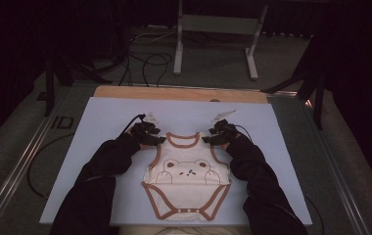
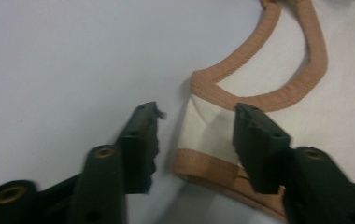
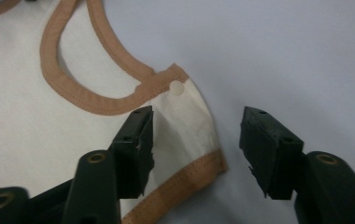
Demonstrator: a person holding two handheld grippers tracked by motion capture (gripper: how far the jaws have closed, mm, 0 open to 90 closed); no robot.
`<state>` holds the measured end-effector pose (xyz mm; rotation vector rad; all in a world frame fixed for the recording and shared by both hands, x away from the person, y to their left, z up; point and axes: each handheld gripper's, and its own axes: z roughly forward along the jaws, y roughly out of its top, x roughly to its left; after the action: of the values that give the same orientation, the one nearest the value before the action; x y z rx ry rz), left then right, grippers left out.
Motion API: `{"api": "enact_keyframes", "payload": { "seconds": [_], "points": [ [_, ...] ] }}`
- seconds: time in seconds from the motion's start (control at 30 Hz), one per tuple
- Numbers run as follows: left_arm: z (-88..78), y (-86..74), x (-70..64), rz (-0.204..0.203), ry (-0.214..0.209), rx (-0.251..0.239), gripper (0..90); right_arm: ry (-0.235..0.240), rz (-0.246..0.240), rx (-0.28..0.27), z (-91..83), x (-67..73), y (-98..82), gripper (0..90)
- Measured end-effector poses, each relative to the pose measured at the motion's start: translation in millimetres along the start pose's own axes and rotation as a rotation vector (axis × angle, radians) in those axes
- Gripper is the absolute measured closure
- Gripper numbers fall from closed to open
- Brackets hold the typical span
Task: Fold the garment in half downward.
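Black jaws of the left gripper point(image 2: 196, 140) and right gripper point(image 3: 196, 149) straddle, unclenched, the bodysuit point(image 1: 188, 183)'s 2 shoulder straps; squeezing evenly should lift both together.

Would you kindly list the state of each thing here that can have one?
Bodysuit: flat, face up, crotch snaps shut.
Left tool: open, shoulder strap between its jaws, not pinched.
Right tool: open, straddling the other strap's edge.
Mat: flat on the table.
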<state>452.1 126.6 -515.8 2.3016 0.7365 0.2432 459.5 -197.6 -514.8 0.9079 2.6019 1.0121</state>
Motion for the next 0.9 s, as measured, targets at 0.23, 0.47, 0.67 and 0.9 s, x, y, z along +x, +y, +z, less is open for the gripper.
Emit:
{"api": "enact_keyframes", "payload": {
  "seconds": [0.23, 0.47, 0.67, 0.9],
  "points": [
    [3.1, -2.1, 1.8, -0.011, -0.009, 0.009, 61.4, -0.006, 0.001, 0.021, 3.4, -3.1, -1.1, 51.8],
    [3.8, -0.3, 0.5, -0.021, -0.032, 0.024, 69.0, -0.010, -0.025, 0.049, 2.8, 3.3, 1.9, 64.4],
    [4.7, 1.4, -1.0, -0.030, -0.030, 0.031, 72.7, 0.000, -0.042, 0.059, 2.7, 8.0, 3.3, 76.2],
    [5.3, 4.0, -2.6, -0.031, -0.058, 0.050, 82.7, 0.001, -0.040, 0.066, 2.6, 10.0, 3.9, 78.9]
  ]
}}
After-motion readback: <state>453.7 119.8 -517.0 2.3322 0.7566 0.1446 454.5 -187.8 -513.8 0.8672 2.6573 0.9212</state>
